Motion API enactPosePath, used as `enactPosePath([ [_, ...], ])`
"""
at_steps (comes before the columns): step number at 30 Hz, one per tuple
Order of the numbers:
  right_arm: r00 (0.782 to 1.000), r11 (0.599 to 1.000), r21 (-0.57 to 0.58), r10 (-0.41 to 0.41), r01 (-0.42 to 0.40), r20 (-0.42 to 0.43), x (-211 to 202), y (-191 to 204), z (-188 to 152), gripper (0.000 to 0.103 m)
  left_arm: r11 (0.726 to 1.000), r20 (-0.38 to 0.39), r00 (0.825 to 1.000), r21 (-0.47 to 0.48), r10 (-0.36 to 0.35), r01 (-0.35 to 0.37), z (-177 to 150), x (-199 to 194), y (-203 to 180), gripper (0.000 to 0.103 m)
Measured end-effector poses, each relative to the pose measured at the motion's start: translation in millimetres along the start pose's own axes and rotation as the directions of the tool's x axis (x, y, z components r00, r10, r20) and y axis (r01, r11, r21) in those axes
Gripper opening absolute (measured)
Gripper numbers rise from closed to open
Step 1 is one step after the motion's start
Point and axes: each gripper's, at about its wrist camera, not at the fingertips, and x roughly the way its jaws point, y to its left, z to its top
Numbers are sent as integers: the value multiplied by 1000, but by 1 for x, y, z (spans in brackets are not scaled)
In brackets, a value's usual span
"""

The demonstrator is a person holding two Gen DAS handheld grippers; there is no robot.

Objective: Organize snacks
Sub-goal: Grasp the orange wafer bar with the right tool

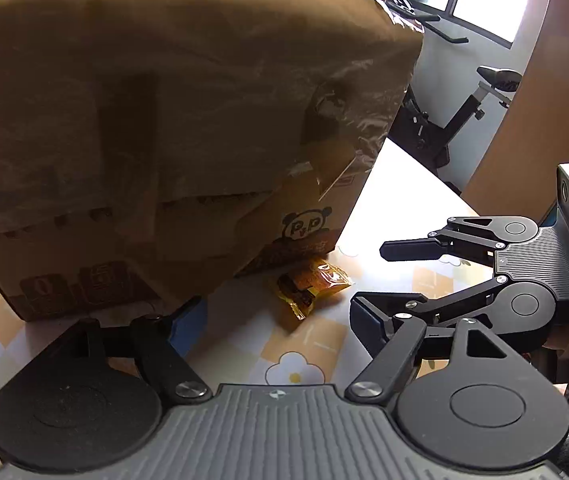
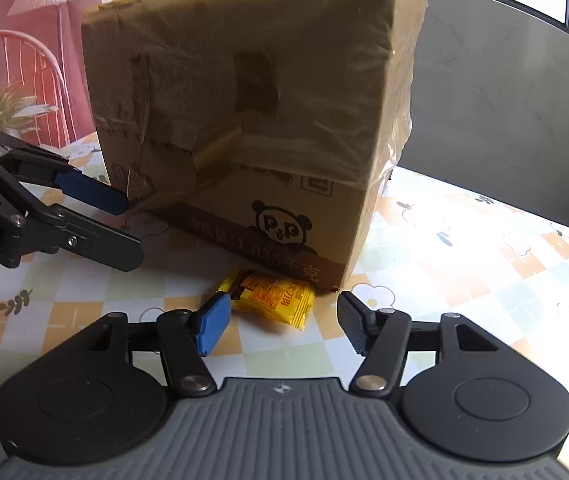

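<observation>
1. A big cardboard box (image 2: 252, 120) wrapped in clear tape stands on the bench (image 2: 484, 280), which has a checked cloth with flowers on it. A panda mark (image 2: 282, 228) is printed low on the box's near side.
2. A yellow snack packet (image 2: 272, 300) lies flat on the bench, touching or just short of the box's bottom edge.
3. The right gripper (image 2: 284, 322) has its fingers (image 2: 214, 322) set part-way apart, holding nothing. The packet lies just ahead of them, between the two tips and nearer the blue-padded finger, whose tip overlaps the packet's corner in the right wrist view; I cannot tell whether they touch.
4. The left gripper (image 1: 272, 320) also has its fingers spread, with nothing between them. One finger (image 1: 182, 324) sits close under the box's lower corner. The packet (image 1: 310, 286) lies just beyond the gap between these fingers.
5. In the left wrist view the right gripper (image 1: 372, 280) comes in from the side, its fingers pointing towards the packet.
</observation>
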Motion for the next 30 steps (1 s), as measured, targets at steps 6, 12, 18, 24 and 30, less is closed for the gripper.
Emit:
enactPosePath([
  [6, 999, 998, -62, 0, -3, -46, 24, 0, -8, 61, 995, -35, 999, -92, -36, 33, 0, 31, 9, 72],
  [12, 998, 998, -48, 33, -35, -45, 30, -5, -6, 52, 992, -40, 998, -124, -43, 38, 7, 50, 14, 66],
  [18, 997, 997, -40, 69, -70, -41, 30, -8, -5, 41, 988, -44, 998, -149, -41, 34, 5, 62, 23, 60],
  [24, 997, 997, -40, 71, -73, -33, 32, -2, -4, 36, 986, -40, 996, -152, -78, 71, -1, 55, 27, 43],
  [30, 997, 993, -92, 71, -73, -28, 28, 15, -6, 32, 982, -45, 994, -170, -97, 88, -8, 49, 27, 43],
])
